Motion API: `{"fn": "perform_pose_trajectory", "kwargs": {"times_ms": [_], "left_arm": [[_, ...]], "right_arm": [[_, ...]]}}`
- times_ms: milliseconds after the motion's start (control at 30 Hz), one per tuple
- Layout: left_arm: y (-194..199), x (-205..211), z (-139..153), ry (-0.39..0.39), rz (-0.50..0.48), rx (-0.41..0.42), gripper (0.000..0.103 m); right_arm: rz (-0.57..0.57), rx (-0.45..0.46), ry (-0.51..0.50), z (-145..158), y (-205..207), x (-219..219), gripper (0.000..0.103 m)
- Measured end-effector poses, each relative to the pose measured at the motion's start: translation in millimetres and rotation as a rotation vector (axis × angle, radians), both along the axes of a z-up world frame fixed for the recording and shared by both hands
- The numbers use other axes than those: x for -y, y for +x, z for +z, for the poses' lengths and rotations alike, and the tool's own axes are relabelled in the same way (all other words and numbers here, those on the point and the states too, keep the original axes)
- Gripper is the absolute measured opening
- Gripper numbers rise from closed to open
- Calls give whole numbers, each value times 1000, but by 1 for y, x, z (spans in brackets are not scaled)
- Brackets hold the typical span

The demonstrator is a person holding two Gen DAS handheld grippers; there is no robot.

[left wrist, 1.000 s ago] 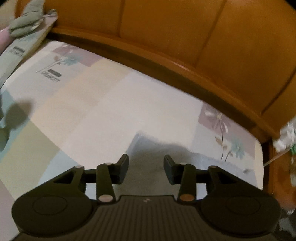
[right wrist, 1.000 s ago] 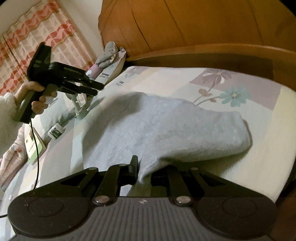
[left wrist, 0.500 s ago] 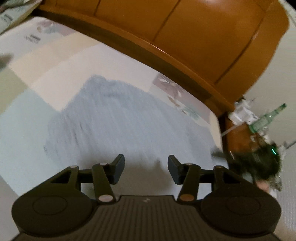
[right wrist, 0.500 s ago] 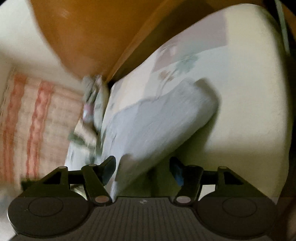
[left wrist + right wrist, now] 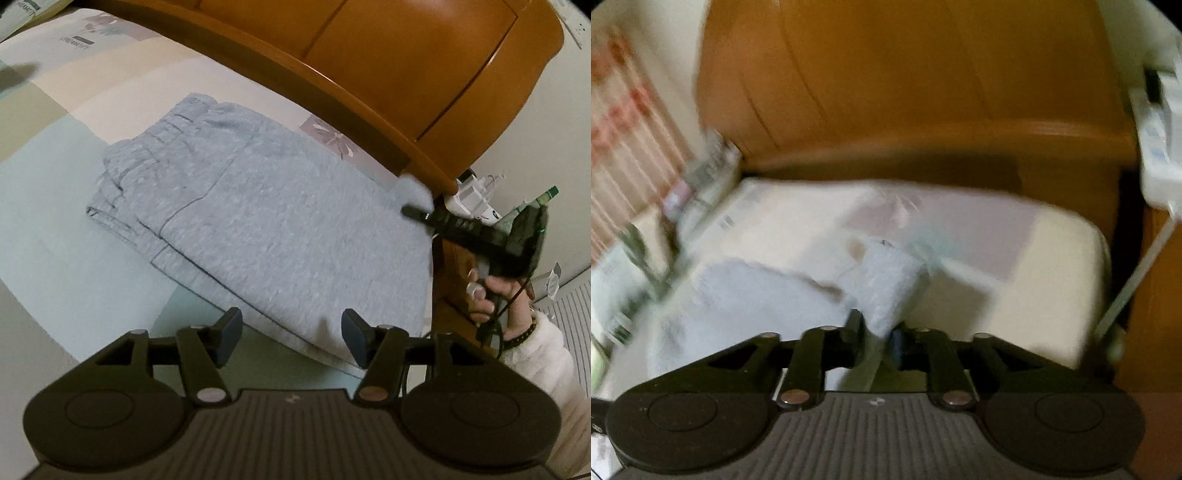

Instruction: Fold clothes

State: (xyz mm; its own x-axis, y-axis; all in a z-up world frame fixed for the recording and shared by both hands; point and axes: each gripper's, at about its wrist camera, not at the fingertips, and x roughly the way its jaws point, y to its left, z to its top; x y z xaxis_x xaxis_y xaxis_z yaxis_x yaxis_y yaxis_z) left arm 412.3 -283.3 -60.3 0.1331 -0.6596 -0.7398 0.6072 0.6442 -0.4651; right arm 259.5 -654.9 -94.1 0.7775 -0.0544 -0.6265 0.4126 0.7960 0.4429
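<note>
Inspection of the bed (image 5: 55,155): one light grey garment (image 5: 280,221), apparently sweatpants, lies on the patterned sheet close below the wooden headboard (image 5: 369,55). It is already doubled lengthwise, the two legs stacked, which presumably leaves it narrow for the next cross fold.

Orientation: the long axis runs diagonally in the left wrist view, from the gathered waistband (image 5: 159,147) at upper left down to the leg end near the mattress corner at lower right. The waistband points toward the middle of the bed; the leg end points to the bedside.

Right gripper (image 5: 875,334): its jaws are closing, with a bunched corner of grey fabric between them. The view is blurred, so whether the pads already press the cloth is uncertain, though it appears pinched. In the left wrist view this gripper sits at the far corner of the leg end, beside the headboard, held by a hand (image 5: 495,295) in a white sleeve. That placement suits lifting the far corner of the hem.

Left gripper (image 5: 290,336): jaws opening, nothing gripped, the near edge of the garment lying just beyond the fingertips. It seems positioned to take the matching near corner, so both corners can be carried toward the waistband together.
</note>
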Motion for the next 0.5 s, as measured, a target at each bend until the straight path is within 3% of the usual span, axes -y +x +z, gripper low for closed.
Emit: {"fn": "perform_pose_trajectory", "kwargs": {"times_ms": [100,200,267,367,500], "left_arm": [[4,-14,-5,-24,55,-29,61],[13,-28,-13,-61,141,-60,65],[23,-36,-22,-99,201,-94,66],[37,-46,-42,-152,286,-159,66],[55,-56,-64,-240,375,-218,67]], "right_arm": [[-19,15,120,-9,-19,3,34],[-6,56,249,-11,-44,-2,49],[52,67,318,-15,-58,-15,55],[127,33,368,-24,-63,-40,59],[168,58,404,-26,-72,-60,68]]}}
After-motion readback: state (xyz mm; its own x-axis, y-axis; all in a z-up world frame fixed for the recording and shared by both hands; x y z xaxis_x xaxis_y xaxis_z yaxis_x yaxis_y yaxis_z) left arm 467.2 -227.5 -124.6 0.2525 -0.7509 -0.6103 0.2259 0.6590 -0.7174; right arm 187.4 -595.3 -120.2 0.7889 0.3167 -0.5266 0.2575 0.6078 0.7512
